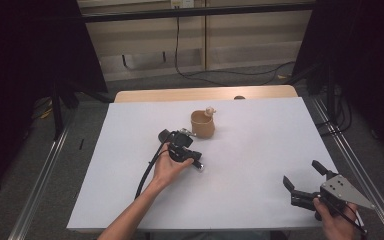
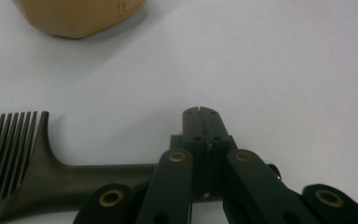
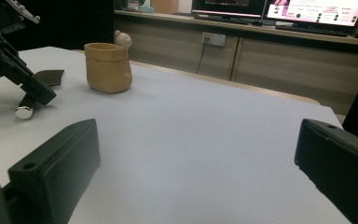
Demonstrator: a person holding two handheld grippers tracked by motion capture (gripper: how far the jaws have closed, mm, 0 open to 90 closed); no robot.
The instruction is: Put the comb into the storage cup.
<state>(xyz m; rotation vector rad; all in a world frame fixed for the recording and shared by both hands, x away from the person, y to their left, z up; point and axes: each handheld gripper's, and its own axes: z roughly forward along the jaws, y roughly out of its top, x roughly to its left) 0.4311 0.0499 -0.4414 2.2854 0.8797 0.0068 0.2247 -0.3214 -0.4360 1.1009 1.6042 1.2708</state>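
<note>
Covering the table, white sheet (image 1: pixel 240 170) — left hand-held gripper (image 2: pixel 203 114) pinching comb (image 2: pixel 23 163), right hand-held gripper (image 1: pixel 302 175) spread

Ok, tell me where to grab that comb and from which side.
Grip the comb by its handle, probably from above. It lies flat on the white table, so only its top face and edges are open, and the thin teeth look too frail to pinch. The left gripper sits right over that handle, jaws together; whether they pinch it is hidden.
</note>
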